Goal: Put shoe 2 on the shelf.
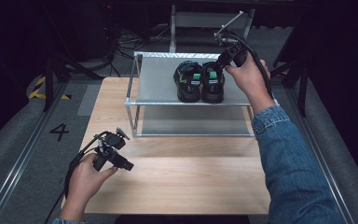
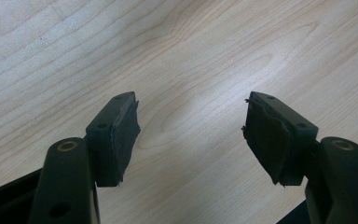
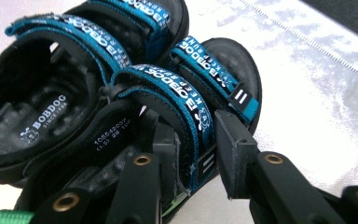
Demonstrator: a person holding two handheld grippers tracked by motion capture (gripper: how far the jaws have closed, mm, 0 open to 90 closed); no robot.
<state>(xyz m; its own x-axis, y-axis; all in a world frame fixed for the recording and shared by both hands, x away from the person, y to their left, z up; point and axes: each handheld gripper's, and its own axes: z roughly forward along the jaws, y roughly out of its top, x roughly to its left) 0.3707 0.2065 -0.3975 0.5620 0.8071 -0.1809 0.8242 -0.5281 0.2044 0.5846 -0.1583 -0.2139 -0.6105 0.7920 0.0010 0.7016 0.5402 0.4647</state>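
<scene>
Two sandals (image 1: 200,81) side by side on upper shelf of metal rack (image 1: 158,84), high view; right gripper (image 1: 223,59) at right sandal (image 1: 213,82), left gripper (image 1: 121,161) low over wooden table (image 1: 186,177), well apart from rack. Left gripper view: jaws spread wide, nothing between, bare wood grain beneath. Right gripper view: jaws clamped on teal strap (image 3: 182,100) of nearer sandal; strap lettering and insole print legible here, unreadable from above; silvery shelf surface beside.

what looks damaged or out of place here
The black rubber pads on the left gripper look frayed, peeling at their edges. The black sandals with blue straps sit neatly paired on the silver metal shelf rack.
</scene>
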